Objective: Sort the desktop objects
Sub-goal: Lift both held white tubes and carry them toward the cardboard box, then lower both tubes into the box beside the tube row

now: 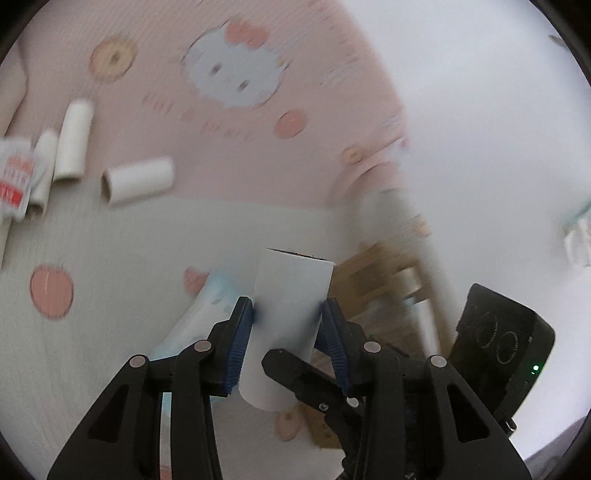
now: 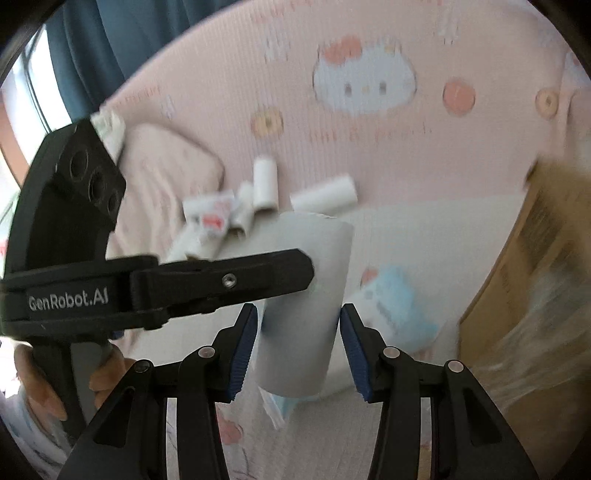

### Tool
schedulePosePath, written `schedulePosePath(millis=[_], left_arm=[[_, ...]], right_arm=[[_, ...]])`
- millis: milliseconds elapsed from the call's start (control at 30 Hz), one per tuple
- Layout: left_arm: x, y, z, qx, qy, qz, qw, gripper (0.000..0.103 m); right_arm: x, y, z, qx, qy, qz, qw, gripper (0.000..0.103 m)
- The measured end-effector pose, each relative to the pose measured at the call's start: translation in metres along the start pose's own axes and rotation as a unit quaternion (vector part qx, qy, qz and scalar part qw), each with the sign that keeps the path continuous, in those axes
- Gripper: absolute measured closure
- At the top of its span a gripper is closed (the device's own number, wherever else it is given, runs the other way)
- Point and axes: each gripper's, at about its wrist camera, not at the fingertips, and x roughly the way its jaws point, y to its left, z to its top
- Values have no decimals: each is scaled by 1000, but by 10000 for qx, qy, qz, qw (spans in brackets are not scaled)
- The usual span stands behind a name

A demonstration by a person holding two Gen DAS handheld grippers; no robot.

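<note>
My left gripper [image 1: 288,312] is shut on a white cardboard tube [image 1: 291,295] and holds it above the bedspread. In the right wrist view the same tube [image 2: 314,266] stands between the pads of my right gripper [image 2: 298,321], which is open around it with a gap on each side; the left gripper's finger [image 2: 236,282] reaches in from the left and touches the tube. Several more white tubes [image 1: 138,179] lie on the pink Hello Kitty bedspread [image 1: 229,74], beside a red-and-white packet [image 1: 16,173]. A blue-white tissue pack [image 2: 395,306] lies under the tube.
A brown cardboard box [image 2: 535,266] stands at the right, seen blurred in the left wrist view [image 1: 380,280]. A pink pillow [image 2: 162,170] lies at the far left. A blue curtain [image 2: 122,33] hangs behind. The person's hand [image 2: 107,373] holds the left gripper.
</note>
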Motion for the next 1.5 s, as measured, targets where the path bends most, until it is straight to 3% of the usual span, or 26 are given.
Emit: schedulePosePath(millis=[167,400,567,900,1067,1500], left_arm=[[-11,-35,14,511,-99,-44,9986,60],[-20,-76,27,1191,-278,116,9924,60],[-25,-105,39,1514,-372,-22,9878,60],[-5,-172,58,2209,-338,-123,9746,60],[18,-198,66,2200,-76,-389,9747,59],[84,-259,62,2365,733,-620,9669,59]], right_arm=[[-33,7,20,-231,-430,-119,9987,59],[-58,21,38,-708,-574,-609,9940,59],[-79,18,51,-782,-824,-779,9905,59],[-121,3,77,-931,-1236,-1306,9793,59],[-143,-11,84,-1038,-1380,-1719,9699,59],[-189,-74,74,-564,-1194,-2094,9689,59]])
